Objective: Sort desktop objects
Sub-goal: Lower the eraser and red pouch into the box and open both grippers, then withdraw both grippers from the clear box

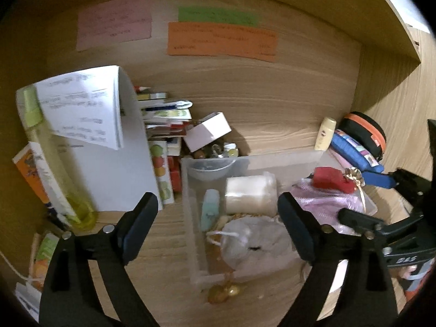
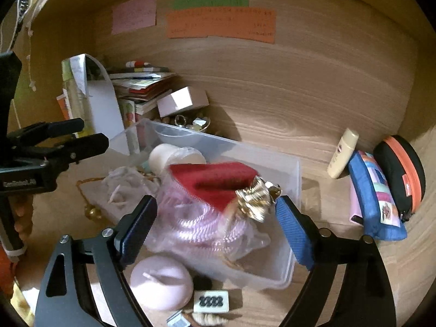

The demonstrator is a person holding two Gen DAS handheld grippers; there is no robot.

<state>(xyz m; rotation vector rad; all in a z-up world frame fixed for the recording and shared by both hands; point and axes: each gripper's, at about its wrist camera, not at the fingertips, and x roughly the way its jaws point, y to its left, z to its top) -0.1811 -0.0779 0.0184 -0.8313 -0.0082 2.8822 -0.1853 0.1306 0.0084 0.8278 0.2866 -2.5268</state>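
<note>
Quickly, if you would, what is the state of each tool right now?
Left tool: open, holding nothing.
Right tool: open, holding nothing.

The left tongs [image 1: 218, 226] fill the lower part of the left wrist view: two matte black curved arms with triangular cut-outs, each with two round silver screw heads near the knuckle, ending in flat, dark rectangular pads. The right tongs [image 2: 216, 227] are the same black frame with the same silver screws in the lower part of the right wrist view; the pad at lower right reads bright blue with a woven texture, the pad at lower left dark navy. At the left edge of that view, a black mount carries small pale lettering, too blurred to read.
</note>
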